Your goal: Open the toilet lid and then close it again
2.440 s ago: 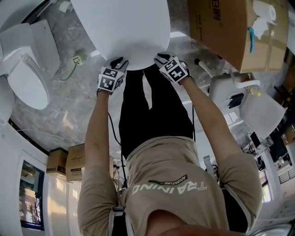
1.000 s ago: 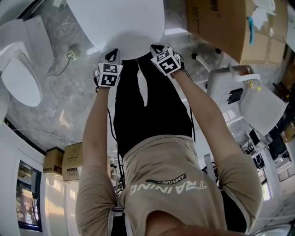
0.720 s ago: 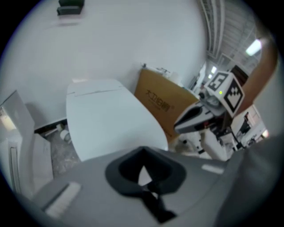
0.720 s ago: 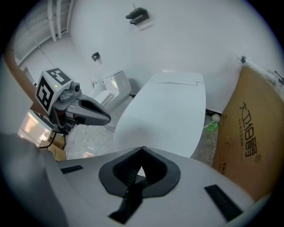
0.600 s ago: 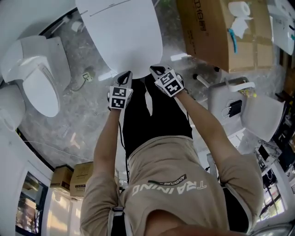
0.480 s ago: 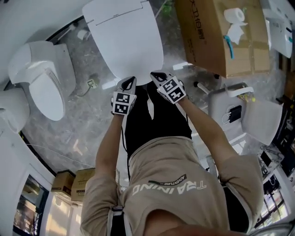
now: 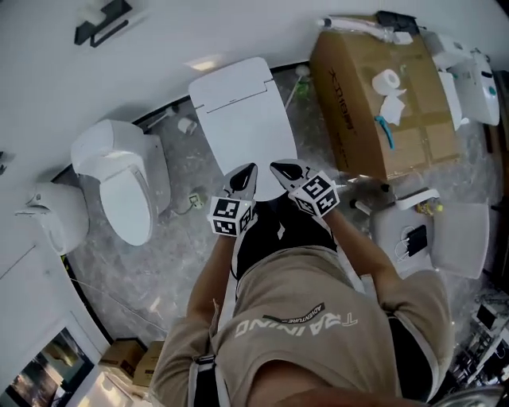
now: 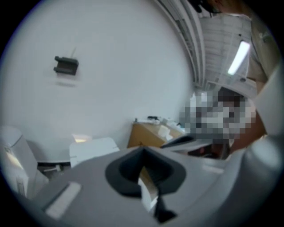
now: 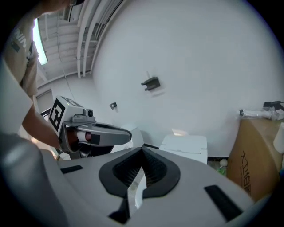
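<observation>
Head view. The toilet lid (image 7: 245, 127) lies shut and flat on its bowl, at the middle of the scene against the far wall. The left gripper (image 7: 250, 170) and the right gripper (image 7: 278, 167) sit side by side at the lid's near edge, both pointing to the far wall. Whether they touch it can't be told from this angle. A second toilet (image 7: 127, 191) stands to the left on the grey marbled floor (image 7: 103, 262). A cardboard box (image 7: 358, 119) stands to the right, with a paper roll (image 7: 387, 79) on top. A black bracket (image 7: 103, 20) is fixed on the wall.

Left gripper view. The fingers (image 8: 133, 162) are pressed together with nothing between them. The toilet lid (image 8: 91, 148) shows beyond and to the left, shut and apart from the fingers. The cardboard box (image 8: 148, 133) is to its right, and the black bracket (image 8: 66, 65) is high on the wall.

Right gripper view. The fingers (image 9: 153, 166) are fully together and empty. The toilet lid (image 9: 184, 145) lies past them, shut, well clear of the tips. The left gripper (image 9: 126, 135) is level at the left, its fingers closed. The cardboard box (image 9: 259, 150) is at the right edge, and the black bracket (image 9: 151, 83) is on the wall above.
</observation>
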